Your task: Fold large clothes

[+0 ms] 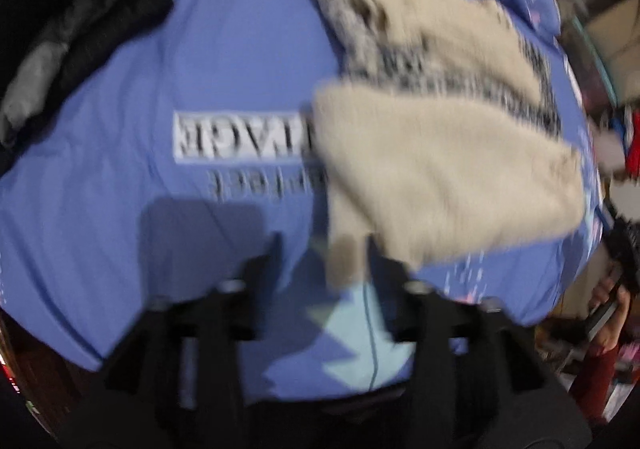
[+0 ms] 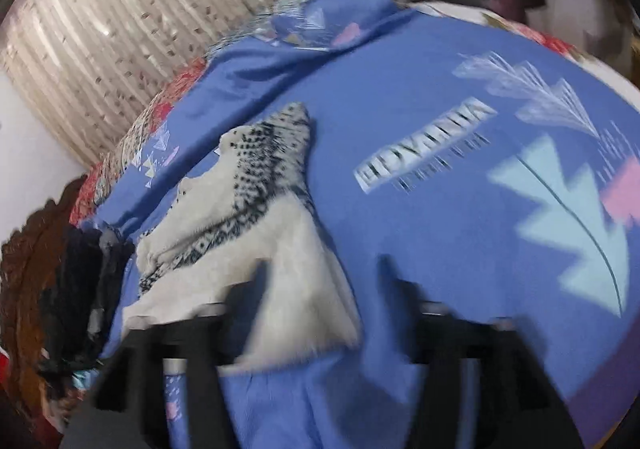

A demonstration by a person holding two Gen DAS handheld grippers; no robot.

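- Cream knit sweater [image 1: 440, 153] w/ black pattern is lying crumpled on blue printed bedsheet [image 1: 120, 209], beside its white lettering.
- Left gripper [image 1: 322, 249] is hovering w/ jaws spread, one sweater corner between fingers, not pinched.
- Right gripper [image 2: 324, 273] is gaping too, over sweater's edge.
- Dark clothes [image 2: 76, 269] are lying at bed edge.

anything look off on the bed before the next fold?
The cream sweater is folded unevenly: its plain flap lies skewed as a triangle over the patterned part, edges not lined up. It sits on the blue sheet. Dark clothes are heaped at the bed's edge. Both views are motion-blurred.
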